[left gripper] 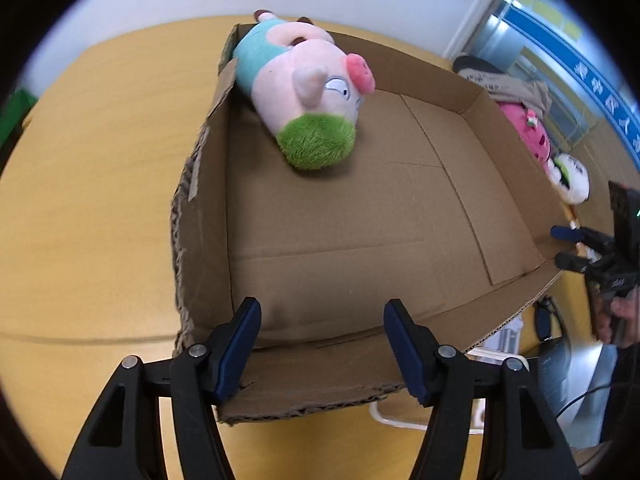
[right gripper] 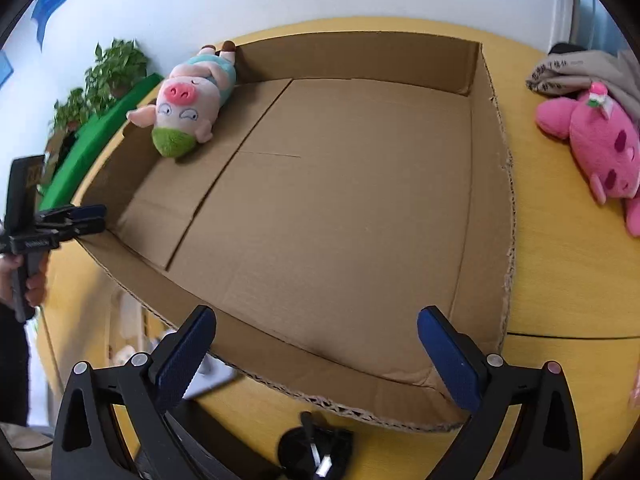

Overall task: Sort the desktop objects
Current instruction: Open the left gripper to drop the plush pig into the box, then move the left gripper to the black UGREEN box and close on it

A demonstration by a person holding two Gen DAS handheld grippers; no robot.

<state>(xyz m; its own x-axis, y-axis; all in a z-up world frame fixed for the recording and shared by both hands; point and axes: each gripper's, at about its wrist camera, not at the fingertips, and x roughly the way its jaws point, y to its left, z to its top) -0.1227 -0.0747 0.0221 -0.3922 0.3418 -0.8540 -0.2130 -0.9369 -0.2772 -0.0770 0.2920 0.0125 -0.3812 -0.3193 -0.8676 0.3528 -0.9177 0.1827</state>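
A shallow open cardboard box (left gripper: 360, 216) (right gripper: 340, 208) lies on a yellow table. A plush pig (left gripper: 308, 92) (right gripper: 188, 104) with a green cap and teal shirt lies in its far left corner. My left gripper (left gripper: 322, 344) is open and empty over the box's near left corner. My right gripper (right gripper: 316, 348) is open and empty over the box's near edge. Each gripper also shows in the other's view, the right one (left gripper: 572, 246) and the left one (right gripper: 90, 218), at the box's side walls. A pink plush (right gripper: 596, 144) (left gripper: 528, 128) lies on the table right of the box.
A white and green plush (left gripper: 570, 178) and a beige cloth bag (right gripper: 588, 72) lie by the pink plush. Green plants (right gripper: 104, 80) stand beyond the table's left side. A black round stand (right gripper: 316, 448) sits below the near table edge.
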